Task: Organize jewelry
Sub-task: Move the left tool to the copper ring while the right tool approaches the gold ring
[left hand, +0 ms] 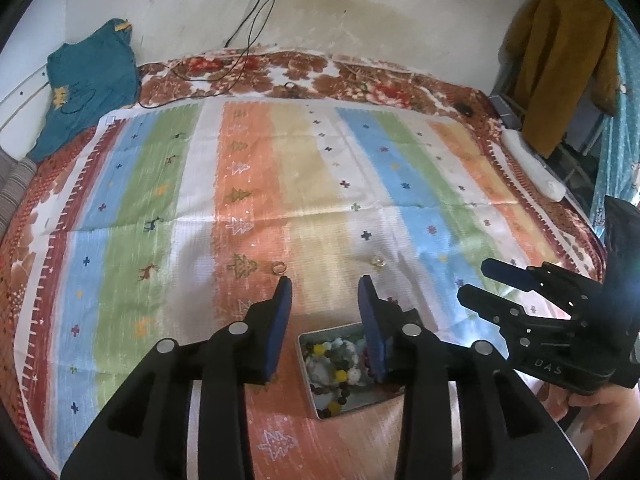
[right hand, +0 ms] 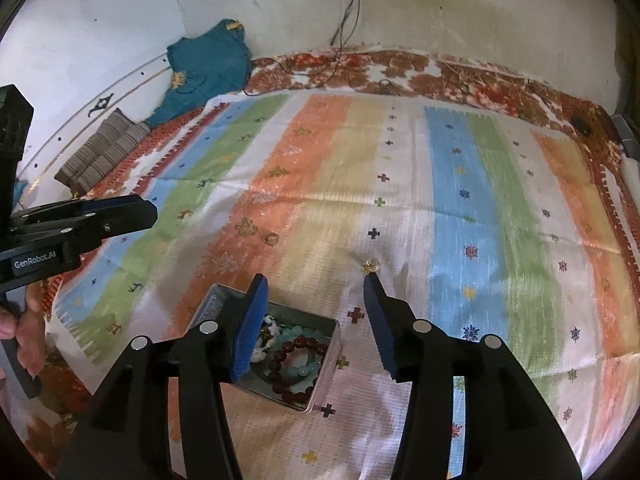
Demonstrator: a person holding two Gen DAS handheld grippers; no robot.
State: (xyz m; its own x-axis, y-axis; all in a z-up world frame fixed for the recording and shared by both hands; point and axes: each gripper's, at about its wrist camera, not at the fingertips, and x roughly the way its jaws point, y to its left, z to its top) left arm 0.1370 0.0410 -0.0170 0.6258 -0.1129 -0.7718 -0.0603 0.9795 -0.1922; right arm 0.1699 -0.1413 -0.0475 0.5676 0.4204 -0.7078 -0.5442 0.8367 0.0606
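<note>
A matt woven cloth is seen under a dull metal tin of glossy beads.

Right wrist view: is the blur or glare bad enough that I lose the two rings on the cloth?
Right wrist view: streaky motion blur across the cloth, yet the plain ring and stone ring stay findable. Left wrist view: same smear, glare spots on the right gripper; fisheye bends the edges in both; the tin reads fine.
</note>
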